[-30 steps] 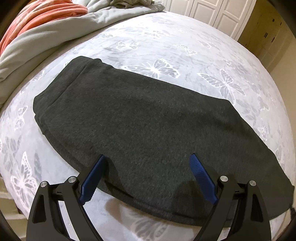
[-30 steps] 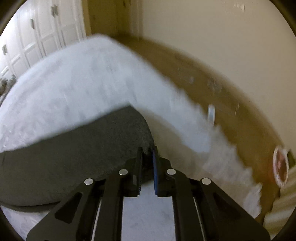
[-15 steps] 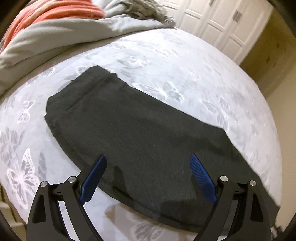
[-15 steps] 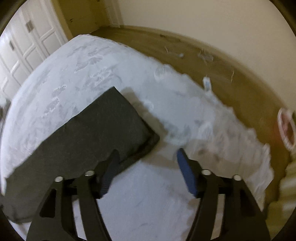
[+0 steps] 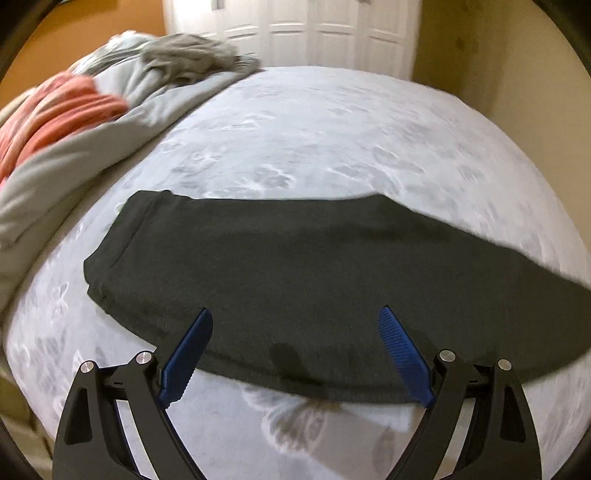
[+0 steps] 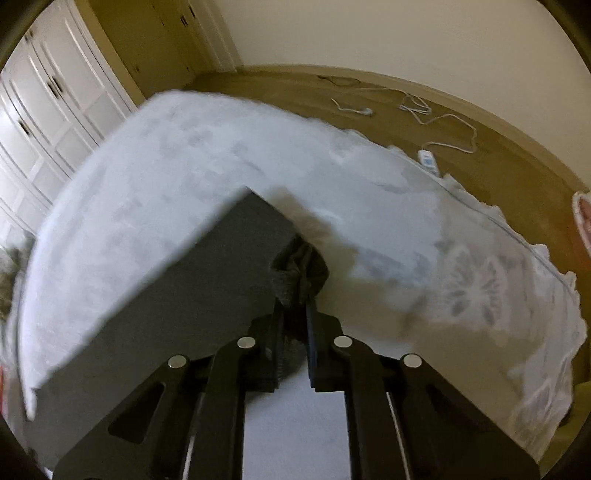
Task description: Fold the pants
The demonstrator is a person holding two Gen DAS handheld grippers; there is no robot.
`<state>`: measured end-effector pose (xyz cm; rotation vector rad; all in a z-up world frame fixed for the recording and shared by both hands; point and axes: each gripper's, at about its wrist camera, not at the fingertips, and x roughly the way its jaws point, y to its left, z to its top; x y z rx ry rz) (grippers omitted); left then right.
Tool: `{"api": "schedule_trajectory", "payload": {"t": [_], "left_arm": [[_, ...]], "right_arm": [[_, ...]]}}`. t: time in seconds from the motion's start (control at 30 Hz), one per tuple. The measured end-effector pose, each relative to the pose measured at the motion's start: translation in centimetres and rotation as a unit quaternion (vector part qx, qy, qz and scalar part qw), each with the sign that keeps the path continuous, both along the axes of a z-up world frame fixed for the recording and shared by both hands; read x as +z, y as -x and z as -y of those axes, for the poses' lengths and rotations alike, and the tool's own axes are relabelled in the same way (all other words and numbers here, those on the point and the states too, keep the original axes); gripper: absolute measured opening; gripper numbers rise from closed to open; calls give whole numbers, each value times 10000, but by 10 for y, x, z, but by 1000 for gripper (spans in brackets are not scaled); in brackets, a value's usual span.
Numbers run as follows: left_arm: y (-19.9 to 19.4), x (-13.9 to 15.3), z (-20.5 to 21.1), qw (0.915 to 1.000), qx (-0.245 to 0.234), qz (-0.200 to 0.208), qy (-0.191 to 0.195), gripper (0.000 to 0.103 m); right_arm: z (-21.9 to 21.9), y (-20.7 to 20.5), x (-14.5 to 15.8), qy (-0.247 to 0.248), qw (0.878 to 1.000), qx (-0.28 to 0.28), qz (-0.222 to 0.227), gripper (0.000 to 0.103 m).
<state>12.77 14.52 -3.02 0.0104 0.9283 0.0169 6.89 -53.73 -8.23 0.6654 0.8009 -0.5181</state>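
Observation:
Dark grey pants (image 5: 295, 266) lie flat and folded lengthwise across a white butterfly-print bed (image 5: 332, 140), waistband at the left. My left gripper (image 5: 295, 332) is open and empty, hovering over the near edge of the pants. In the right wrist view my right gripper (image 6: 295, 295) is shut on the corner of the pants' leg end (image 6: 299, 266), bunching the cloth between its fingers; the rest of the pants (image 6: 177, 295) stretches away to the left.
A heap of grey and orange-striped bedding (image 5: 74, 122) lies at the bed's far left. White closet doors (image 5: 295, 33) stand behind. The bed's right edge drops to a brown floor with cables and a remote (image 6: 428, 162).
My right gripper was open beside the leg end half a second ago and has shut on its corner. My left gripper stayed open and drew back, showing more of the bed.

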Motion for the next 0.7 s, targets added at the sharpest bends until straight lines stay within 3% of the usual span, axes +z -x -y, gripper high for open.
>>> {"api": "schedule_trajectory", "payload": {"t": [0.13,0.2,0.33,0.43,0.53,0.67,0.7], "left_arm": [[4,-6,-6,9998,-96,-141,-73,89],[5,-6,-12,9999,-7,-149,-76,89],[8,-4,-24,9998,160,-145,29,89],[11,-4,-28,9997,220,-115,-73,89],[16,-3,-34,9996,193,-102,-171,89],[21,-4,-44,9997,111,-116,-197,89],[21,-4,-47,9997,111,-130,-188,89]], "right_arm": [[-49,-2,65,130,9925,535,1090,9],[-94,-7,97,170,9783,1214,1670,9],[-201,-25,132,383,9404,2620,2134,9],[-279,-46,126,443,9165,3459,1961,9],[-344,-69,103,668,8976,4085,1518,9],[-405,-93,57,569,8820,4618,742,9],[-425,-98,39,657,8741,4798,372,10]]}}
